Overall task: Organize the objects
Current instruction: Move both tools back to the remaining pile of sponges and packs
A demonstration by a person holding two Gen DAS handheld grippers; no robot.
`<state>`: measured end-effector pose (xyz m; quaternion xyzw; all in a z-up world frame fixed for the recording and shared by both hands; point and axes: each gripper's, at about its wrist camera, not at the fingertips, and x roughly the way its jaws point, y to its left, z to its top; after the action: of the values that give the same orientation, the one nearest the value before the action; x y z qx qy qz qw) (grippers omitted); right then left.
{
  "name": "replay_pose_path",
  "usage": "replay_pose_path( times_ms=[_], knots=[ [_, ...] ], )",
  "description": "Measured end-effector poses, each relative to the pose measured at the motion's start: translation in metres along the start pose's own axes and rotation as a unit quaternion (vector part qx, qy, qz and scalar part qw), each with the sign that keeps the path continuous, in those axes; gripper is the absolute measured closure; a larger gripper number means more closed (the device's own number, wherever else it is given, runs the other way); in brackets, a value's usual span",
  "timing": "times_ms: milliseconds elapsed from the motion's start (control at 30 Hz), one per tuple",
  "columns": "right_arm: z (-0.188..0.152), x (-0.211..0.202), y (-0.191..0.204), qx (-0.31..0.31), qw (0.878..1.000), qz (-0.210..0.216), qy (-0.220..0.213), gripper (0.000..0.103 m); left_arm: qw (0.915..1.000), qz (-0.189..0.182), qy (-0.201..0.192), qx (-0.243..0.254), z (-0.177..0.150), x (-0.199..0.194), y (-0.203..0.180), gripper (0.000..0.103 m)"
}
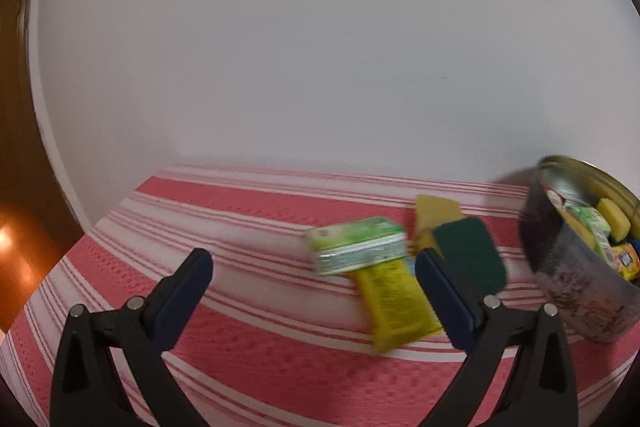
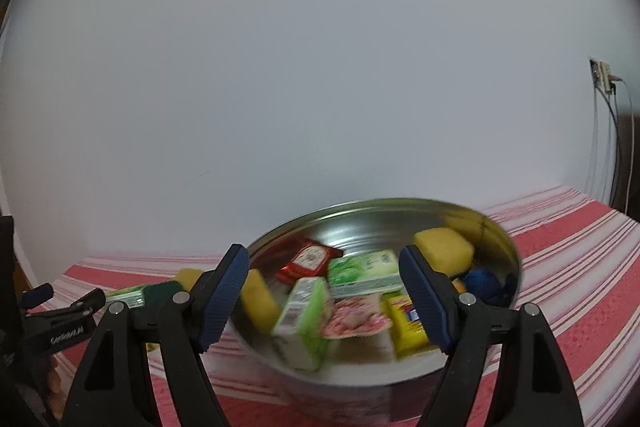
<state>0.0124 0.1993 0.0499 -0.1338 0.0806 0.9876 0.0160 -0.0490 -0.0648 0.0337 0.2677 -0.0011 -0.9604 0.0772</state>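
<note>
Both tools gape wide, empty: left tool point(image 1: 314, 285), right tool point(image 2: 323, 293) over the round metal tin point(image 2: 505, 242). Beside the tin lies the green-and-yellow packet point(image 1: 362, 247) — approach squarely, pinch across its narrow sides.

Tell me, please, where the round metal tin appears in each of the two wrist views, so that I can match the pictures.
Left wrist view: the round metal tin sits at the far right edge, partly cut off, seen from the side.
Right wrist view: the tin fills the lower centre, behind the open right gripper.
Shared landmark: the yellow sponge inside the tin.
</note>
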Motion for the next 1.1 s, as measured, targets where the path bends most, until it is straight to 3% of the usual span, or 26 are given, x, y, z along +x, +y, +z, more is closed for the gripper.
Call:
replay_pose_path(
  times_ms=[667,1100],
  knots=[
    [-0.019,0.027,0.084,-0.055,0.994,0.072,0.06,0.023,0.9989,0.035,0.012,-0.028,0.002,0.024,0.054,0.001],
    [-0.025,0.045,0.105,-0.056,0.991,0.083,0.083,0.024,0.999,0.044,0.0,-0.011,0.0,0.022,0.052,0.001]
  ],
)
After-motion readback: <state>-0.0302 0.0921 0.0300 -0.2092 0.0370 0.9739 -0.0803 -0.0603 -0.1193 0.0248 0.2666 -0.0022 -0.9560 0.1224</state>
